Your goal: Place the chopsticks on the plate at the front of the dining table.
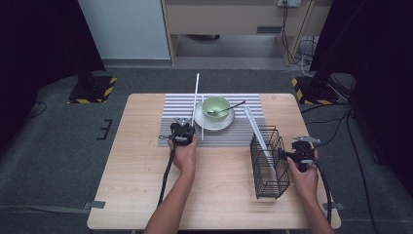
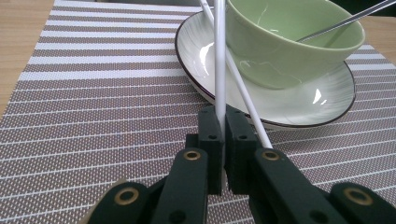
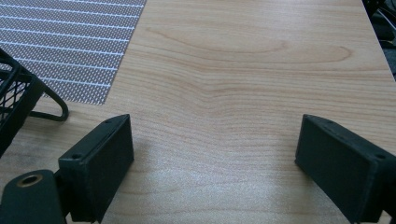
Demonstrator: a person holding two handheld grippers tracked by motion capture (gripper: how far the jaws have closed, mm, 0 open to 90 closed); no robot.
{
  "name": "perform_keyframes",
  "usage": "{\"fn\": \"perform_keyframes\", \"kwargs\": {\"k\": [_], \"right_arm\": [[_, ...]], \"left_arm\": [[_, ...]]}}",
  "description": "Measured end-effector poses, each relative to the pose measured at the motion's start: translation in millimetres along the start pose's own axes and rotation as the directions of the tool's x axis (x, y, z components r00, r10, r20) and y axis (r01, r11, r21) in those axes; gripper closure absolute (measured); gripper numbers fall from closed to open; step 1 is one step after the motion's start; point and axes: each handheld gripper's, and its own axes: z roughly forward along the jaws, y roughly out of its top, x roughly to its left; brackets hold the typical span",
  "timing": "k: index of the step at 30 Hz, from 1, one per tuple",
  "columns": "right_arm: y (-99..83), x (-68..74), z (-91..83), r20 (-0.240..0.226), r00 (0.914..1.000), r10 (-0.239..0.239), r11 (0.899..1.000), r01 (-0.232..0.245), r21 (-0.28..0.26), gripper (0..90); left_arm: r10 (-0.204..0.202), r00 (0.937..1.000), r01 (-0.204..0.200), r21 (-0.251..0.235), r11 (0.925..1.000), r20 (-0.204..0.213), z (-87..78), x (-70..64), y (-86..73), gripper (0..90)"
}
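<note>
In the high view, a white stick [image 1: 196, 95] is being held by the left gripper [image 1: 182, 129] over the striped mat [image 1: 175, 114], beside the saucer [image 1: 214, 123]. In the left gripper view, the jaws are seen clamped on this stick [image 2: 220, 60], and a second stick [image 2: 243, 91] is leaning on the saucer [image 2: 196, 51]. The right gripper [image 3: 212, 163] is being kept wide open over bare wood, beside the wire basket [image 1: 269, 161].
</note>
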Motion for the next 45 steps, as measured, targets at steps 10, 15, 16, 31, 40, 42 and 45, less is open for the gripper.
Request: {"fn": "perform_keyframes", "kwargs": {"k": [10, 15, 16, 31, 40, 42, 45], "right_arm": [[0.1, 0.1, 0.0, 0.001, 1.0000, 0.002, 1.000, -0.002, 0.000, 11.3], [0.0, 0.1, 0.1, 0.001, 1.0000, 0.001, 1.000, -0.001, 0.000, 11.3], [0.1, 0.2, 0.0, 0.001, 1.0000, 0.002, 1.000, -0.002, 0.000, 11.3], [0.0, 0.1, 0.0, 0.001, 1.0000, 0.001, 1.000, -0.001, 0.000, 11.3], [0.0, 0.2, 0.0, 0.002, 1.0000, 0.002, 1.000, -0.002, 0.000, 11.4], [0.0, 0.2, -0.1, 0.002, 1.0000, 0.002, 1.000, -0.002, 0.000, 11.4], [0.0, 0.2, -0.1, 0.002, 1.0000, 0.002, 1.000, -0.002, 0.000, 11.4]], "left_arm": [[-0.005, 0.9999, 0.005, 0.001, 1.0000, -0.011, 0.7, 1.3, -1.5, 86.3], [-0.006, 1.0000, 0.006, 0.005, 1.0000, -0.007, 1.9, 0.6, -2.4, 86.3], [-0.007, 0.9999, 0.007, 0.005, 1.0000, -0.007, 2.1, 0.5, -2.8, 86.3], [-0.006, 1.0000, 0.006, 0.010, 0.9999, -0.005, 4.4, -0.8, -5.1, 86.2], [-0.010, 0.9998, 0.010, 0.012, 0.9999, -0.015, 6.3, 1.4, -7.2, 86.2], [-0.013, 0.9998, 0.013, 0.013, 0.9998, -0.016, 7.0, 1.6, -8.2, 86.2], [-0.011, 0.9998, 0.011, 0.017, 0.9998, -0.017, 7.6, 1.2, -10.0, 86.2]]}}
